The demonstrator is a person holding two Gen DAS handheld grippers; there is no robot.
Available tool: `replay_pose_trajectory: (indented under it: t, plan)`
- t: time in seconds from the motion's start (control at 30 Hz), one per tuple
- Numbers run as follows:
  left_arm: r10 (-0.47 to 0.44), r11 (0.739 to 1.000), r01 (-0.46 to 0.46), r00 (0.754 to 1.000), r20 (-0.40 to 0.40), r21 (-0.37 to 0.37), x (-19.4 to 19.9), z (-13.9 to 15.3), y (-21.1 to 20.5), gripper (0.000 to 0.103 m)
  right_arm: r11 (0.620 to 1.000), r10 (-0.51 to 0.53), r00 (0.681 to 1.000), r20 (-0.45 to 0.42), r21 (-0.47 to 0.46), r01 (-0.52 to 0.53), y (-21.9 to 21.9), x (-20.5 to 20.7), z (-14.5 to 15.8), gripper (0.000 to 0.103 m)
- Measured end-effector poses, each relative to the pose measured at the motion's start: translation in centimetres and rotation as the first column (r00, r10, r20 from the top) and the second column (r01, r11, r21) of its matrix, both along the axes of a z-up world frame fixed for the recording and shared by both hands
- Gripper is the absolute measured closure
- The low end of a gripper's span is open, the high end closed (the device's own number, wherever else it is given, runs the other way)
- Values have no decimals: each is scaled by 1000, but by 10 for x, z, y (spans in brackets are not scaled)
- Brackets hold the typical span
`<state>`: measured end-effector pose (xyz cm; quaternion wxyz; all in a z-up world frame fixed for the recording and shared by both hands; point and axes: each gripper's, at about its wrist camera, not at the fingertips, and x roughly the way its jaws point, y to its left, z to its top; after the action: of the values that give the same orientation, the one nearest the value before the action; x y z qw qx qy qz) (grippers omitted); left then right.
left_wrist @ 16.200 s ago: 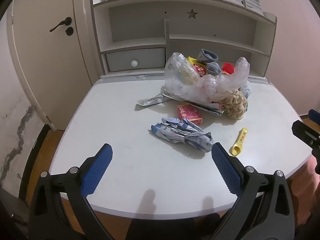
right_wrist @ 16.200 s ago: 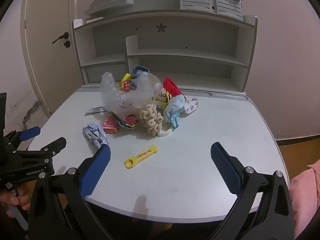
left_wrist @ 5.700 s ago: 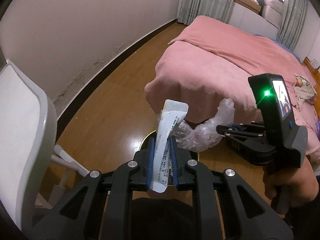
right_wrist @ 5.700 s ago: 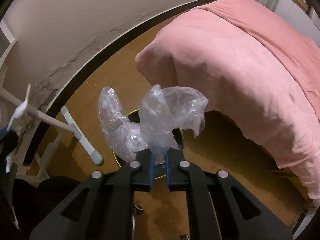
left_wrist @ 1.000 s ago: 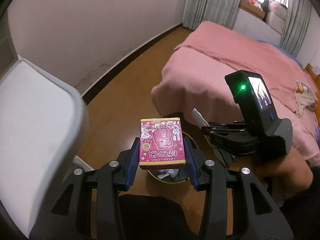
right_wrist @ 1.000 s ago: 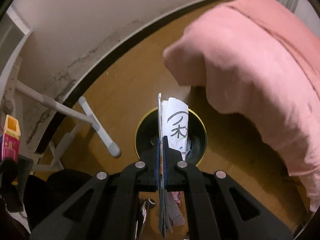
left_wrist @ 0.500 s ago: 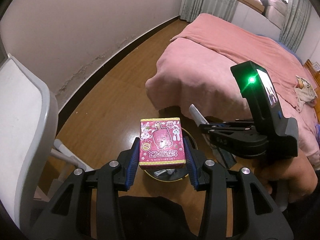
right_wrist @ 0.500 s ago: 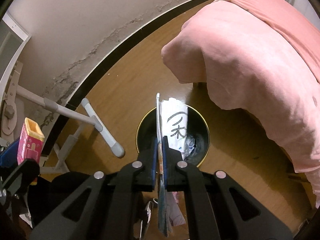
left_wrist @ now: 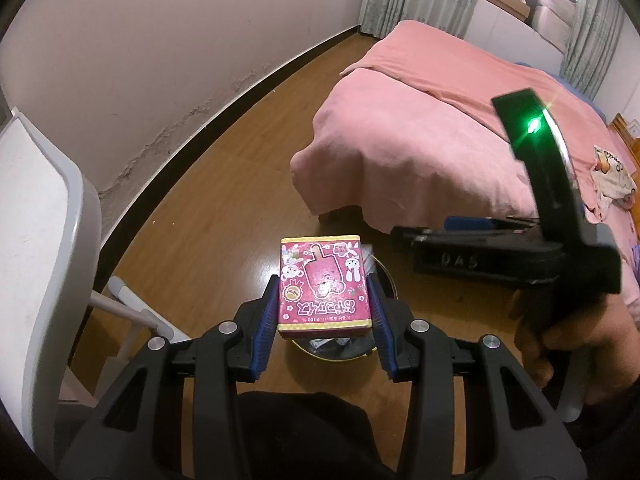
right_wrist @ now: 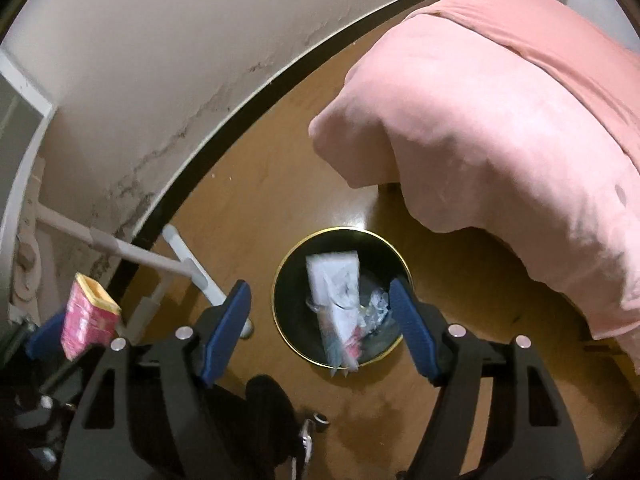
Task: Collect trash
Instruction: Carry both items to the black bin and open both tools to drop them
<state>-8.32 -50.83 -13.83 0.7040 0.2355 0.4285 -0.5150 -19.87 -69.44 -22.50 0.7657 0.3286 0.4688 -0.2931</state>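
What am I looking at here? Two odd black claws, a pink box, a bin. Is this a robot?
No robot: a person holds a hand-operated gripper in each hand, and each carries a wide-angle camera looking along its two blue-padded fingers. One picture comes from the left gripper, the other from the right gripper. The left one is clamped on a pink box with cartoon print, held above a round black bin with a gold rim on the wooden floor. The right gripper is open above the same bin; a white paper wrapper lies partly inside, among other scraps. Beside the bin is a bed with a pink blanket. The person's hand shows in the left view.
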Motion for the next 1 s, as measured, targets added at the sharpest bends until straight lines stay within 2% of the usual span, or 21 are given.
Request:
replay_pose_trajectory:
  t: [0.23, 0.47, 0.6, 0.73, 0.8, 0.93, 1.0]
  plan:
    - [-13, 1000, 13, 1000, -19, 15, -2, -9, -4, 62, 998, -60, 998, 7, -23, 60, -9, -9, 5, 33]
    - [-55, 998, 56, 996, -76, 4, -9, -17, -23, 60, 985, -158, 987, 34, -62, 160, -20, -25, 14, 33]
    - [-70, 998, 70, 995, -78, -9, -13, -16, -31, 45, 978, -193, 980, 48, -76, 196, -25, -32, 17, 33]
    - [-72, 997, 70, 995, -67, -25, -14, -8, -27, 38, 978, -191, 980, 49, -78, 195, -27, -34, 18, 33]
    - [-71, 997, 69, 996, -61, -32, -14, -2, -23, 34, 980, -177, 983, 43, -84, 180, -27, -32, 19, 33]
    - [-43, 997, 42, 999, -15, -57, -10, 20, -2, 18, 984, -132, 991, 16, -118, 133, -16, -23, 22, 31]
    - [-16, 997, 17, 1000, 14, -73, -3, 36, 18, 14, 985, -99, 995, 16, -141, 100, -5, -16, 30, 30]
